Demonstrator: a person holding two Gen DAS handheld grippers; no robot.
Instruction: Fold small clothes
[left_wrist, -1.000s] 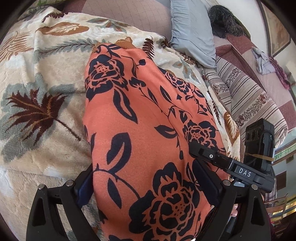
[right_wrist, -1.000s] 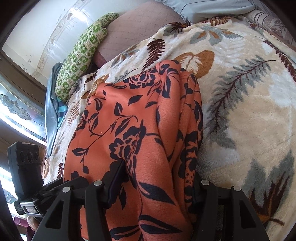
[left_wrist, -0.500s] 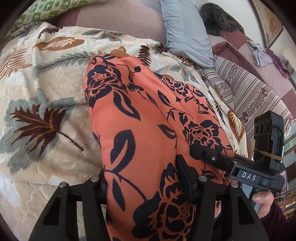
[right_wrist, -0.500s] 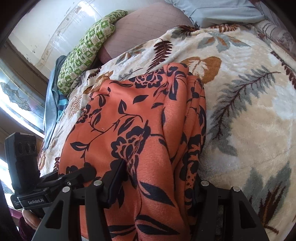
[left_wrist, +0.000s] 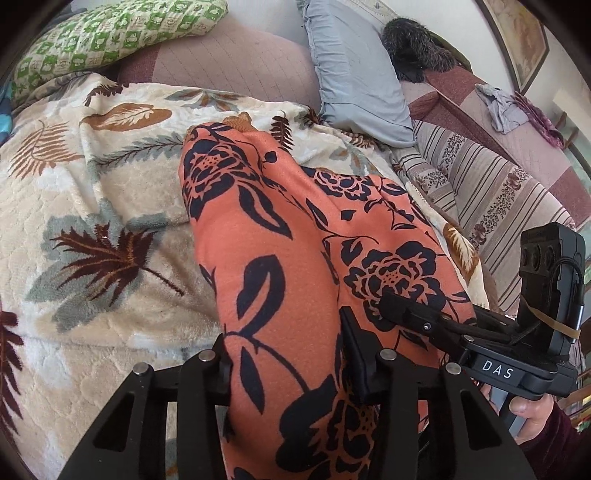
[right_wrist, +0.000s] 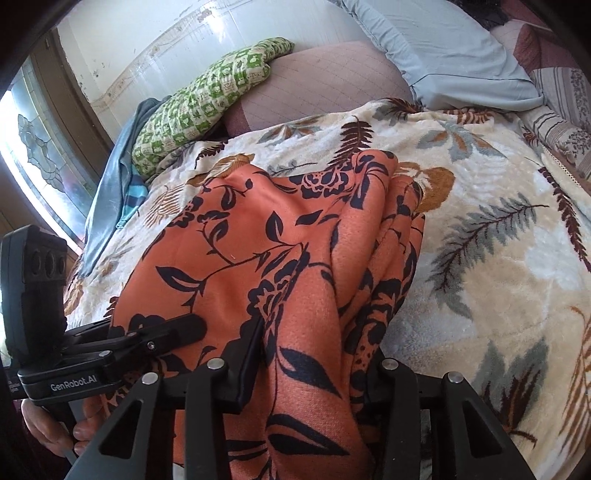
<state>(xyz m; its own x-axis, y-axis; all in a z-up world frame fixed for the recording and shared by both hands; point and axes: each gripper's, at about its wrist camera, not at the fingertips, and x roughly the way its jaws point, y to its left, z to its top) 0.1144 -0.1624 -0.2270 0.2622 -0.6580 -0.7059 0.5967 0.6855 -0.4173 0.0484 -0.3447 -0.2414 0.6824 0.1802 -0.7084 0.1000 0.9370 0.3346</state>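
An orange garment with dark floral print (left_wrist: 280, 258) lies folded lengthwise on a cream leaf-patterned blanket (left_wrist: 74, 221). My left gripper (left_wrist: 291, 354) is shut on the garment's near left edge, cloth bunched between its jaws. My right gripper (right_wrist: 317, 354) is shut on the near right edge of the same garment (right_wrist: 258, 258), where several layers are stacked. The right gripper also shows in the left wrist view (left_wrist: 424, 321), and the left gripper shows in the right wrist view (right_wrist: 166, 332). Both hold the near end lifted off the blanket.
A green patterned pillow (right_wrist: 207, 99), a mauve cushion (left_wrist: 229, 59) and a grey-blue pillow (left_wrist: 354, 70) line the far side. A striped sofa cover (left_wrist: 491, 199) lies to the right. A window (right_wrist: 40, 147) is at the left.
Both grippers have risen and pulled back with the garment's near end. The left jaws have closed in tighter on the cloth. More of the pillows and room is now in view.
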